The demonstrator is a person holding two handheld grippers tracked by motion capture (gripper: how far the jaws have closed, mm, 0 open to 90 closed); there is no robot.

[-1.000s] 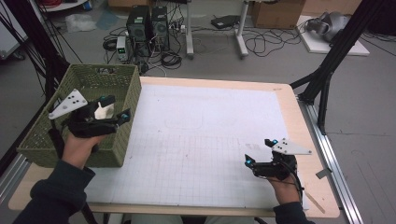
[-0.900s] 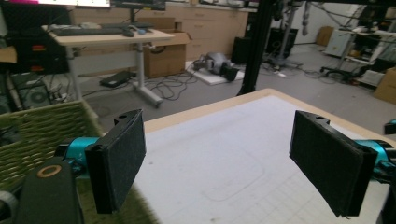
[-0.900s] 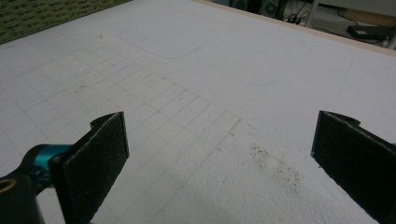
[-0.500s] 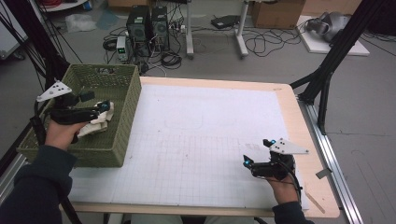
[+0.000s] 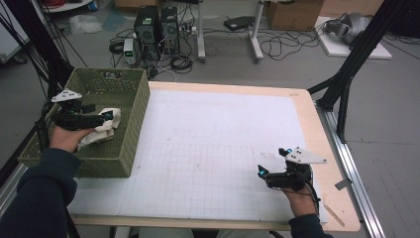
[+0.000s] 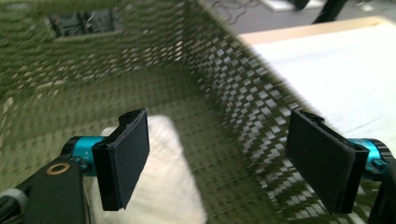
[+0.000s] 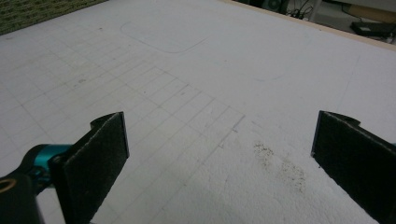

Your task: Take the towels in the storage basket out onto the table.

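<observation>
1. The table [image 5: 317, 124], wooden-rimmed under a white gridded mat [image 5: 218, 148], is open across its whole middle; grey floor lies beyond its far edge with two computer towers [image 5: 157, 25] and loose cables.
2. One green woven basket [image 5: 124, 124] sits at the table's left edge, its right wall along the mat's left border.
3. One white cloth [image 5: 105, 126] lies crumpled inside the basket, against the right wall near the front.
4. The left gripper [image 5: 101, 119] hangs inside the basket just over the cloth; in the left gripper view its jaws stand wide apart, the cloth [image 6: 159, 172] beneath the left one, nothing between them.
5. The right gripper [image 5: 262, 166] rests near the table's front right corner, jaws spread wide over bare mat [image 7: 201, 70], well apart from the basket.
</observation>
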